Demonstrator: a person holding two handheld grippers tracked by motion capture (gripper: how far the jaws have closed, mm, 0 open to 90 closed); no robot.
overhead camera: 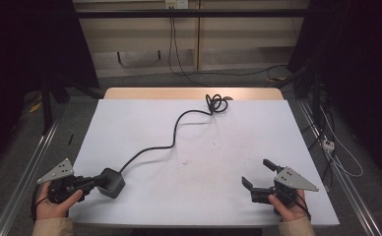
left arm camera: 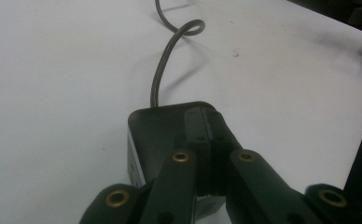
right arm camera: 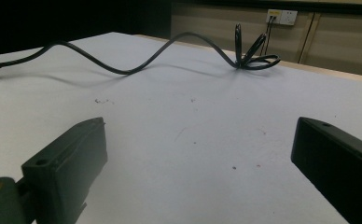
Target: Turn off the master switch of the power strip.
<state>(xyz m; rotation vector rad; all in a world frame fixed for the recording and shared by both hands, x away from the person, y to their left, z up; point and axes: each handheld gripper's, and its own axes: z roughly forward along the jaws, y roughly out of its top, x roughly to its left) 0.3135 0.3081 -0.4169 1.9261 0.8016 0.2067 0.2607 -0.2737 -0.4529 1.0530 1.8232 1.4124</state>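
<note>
Two left gripper (overhead camera: 96, 182) fingers press together atop the black adapter (overhead camera: 111, 182); right gripper (overhead camera: 259, 173) fingers spread apart.

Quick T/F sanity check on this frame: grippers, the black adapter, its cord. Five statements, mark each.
1. The left gripper is shut, its jaws resting on top of the black adapter. True.
2. The right gripper holds the cord. False: its jaws stand wide open over the bare table, holding nothing.
3. The cord runs from the adapter to a bundled coil near the table's far edge. True.
4. The adapter sits at the middle of the table. False: it sits near the front left corner.
5. The coil lies between the right gripper's jaws. False: it lies far beyond them, across the table.
</note>
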